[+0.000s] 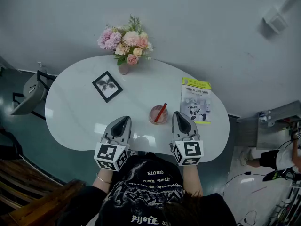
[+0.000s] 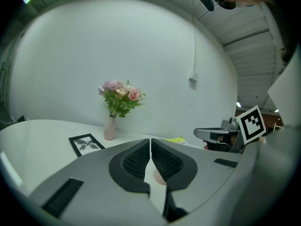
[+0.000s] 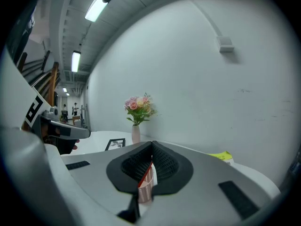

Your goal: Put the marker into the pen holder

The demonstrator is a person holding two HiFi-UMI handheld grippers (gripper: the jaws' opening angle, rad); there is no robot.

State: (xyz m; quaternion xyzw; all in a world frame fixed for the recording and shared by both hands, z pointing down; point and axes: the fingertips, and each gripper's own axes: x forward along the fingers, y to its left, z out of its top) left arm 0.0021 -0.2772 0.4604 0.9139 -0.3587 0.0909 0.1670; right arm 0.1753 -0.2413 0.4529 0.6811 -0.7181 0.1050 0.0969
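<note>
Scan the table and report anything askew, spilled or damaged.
Nothing is spilled or damaged. The only oddity is the picture frame, which lies flat on the table, turned diagonally rather than standing. The red marker leans inside the pen holder, as expected.

White rounded table (image 1: 75,117), plain white wall (image 1: 197,22), grey chair (image 1: 29,93), dark floor (image 1: 28,140), ceiling strip light (image 3: 95,8)

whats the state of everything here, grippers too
marker: standing tilted in the pen holder, nothing gripping it
pen holder: upright, marker inside
left gripper: shut, empty
right gripper: shut, empty
picture frame: lying flat
booklet: lying flat, closed
vase: upright, flowers in it
</note>
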